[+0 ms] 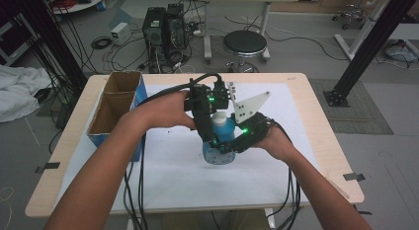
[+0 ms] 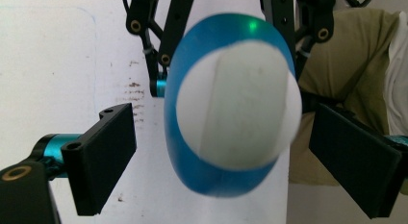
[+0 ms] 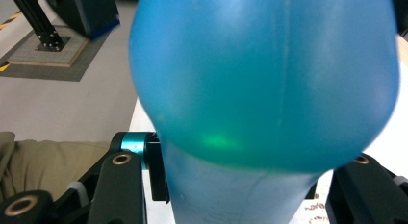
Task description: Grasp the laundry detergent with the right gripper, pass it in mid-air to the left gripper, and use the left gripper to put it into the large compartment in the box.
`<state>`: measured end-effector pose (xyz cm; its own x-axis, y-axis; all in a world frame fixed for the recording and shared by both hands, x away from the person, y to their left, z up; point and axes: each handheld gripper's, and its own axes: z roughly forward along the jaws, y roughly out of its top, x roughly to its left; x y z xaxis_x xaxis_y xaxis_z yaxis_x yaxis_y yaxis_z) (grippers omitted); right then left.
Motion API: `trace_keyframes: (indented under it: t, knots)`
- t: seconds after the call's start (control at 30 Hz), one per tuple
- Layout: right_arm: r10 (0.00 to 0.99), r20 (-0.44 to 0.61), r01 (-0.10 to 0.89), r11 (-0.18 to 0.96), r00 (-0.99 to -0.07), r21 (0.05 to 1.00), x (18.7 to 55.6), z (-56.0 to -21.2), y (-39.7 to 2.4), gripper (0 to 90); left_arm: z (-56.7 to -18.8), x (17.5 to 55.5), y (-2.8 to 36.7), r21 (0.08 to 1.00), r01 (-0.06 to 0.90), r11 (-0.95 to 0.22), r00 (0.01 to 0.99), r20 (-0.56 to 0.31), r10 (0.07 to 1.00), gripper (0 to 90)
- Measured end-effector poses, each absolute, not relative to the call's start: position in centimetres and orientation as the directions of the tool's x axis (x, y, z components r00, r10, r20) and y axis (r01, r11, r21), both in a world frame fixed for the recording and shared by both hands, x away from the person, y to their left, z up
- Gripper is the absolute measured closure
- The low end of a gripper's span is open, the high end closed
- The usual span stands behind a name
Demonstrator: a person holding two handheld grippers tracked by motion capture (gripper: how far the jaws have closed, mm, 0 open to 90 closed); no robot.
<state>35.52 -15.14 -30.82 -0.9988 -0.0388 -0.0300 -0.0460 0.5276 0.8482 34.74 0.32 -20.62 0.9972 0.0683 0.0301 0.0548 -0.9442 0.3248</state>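
A blue bottle [image 1: 219, 150] with a white cap [image 1: 219, 116] stands about mid-table on the white sheet [image 1: 173, 166]. My right gripper [image 1: 228, 144] comes in from the right and is shut on the bottle's body. In the right gripper view the blue bottle [image 3: 264, 84] sits between the jaws of the right gripper [image 3: 240, 185]. My left gripper [image 1: 216, 120] reaches down over the top. In the left gripper view the white cap [image 2: 238, 106] lies between the jaws of the left gripper [image 2: 223, 137], which are open with a gap on each side.
A cardboard box [image 1: 114, 104] with a blue side and two open compartments stands at the table's left edge. Cables trail from both grippers over the front edge. Beyond the far edge are a black stool [image 1: 244, 44] and computer towers [image 1: 163, 30] on the floor.
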Motion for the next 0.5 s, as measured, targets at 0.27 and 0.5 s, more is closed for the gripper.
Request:
trace_keyframes:
  t: [0.27,0.5]
  knots:
    - [-0.045,-0.026,-0.046,0.526,-0.999,0.849,35.47,-30.58,-14.82,45.5,-20.93,35.09,-0.13,0.327,0.051,-0.944,0.997,0.032,0.065,9.3]
    - [-0.042,-0.029,-0.047,0.526,-0.999,0.849,35.53,-30.55,-14.86,45.5,-21.31,35.27,-0.26,0.316,0.050,-0.947,0.998,0.028,0.063,9.3]
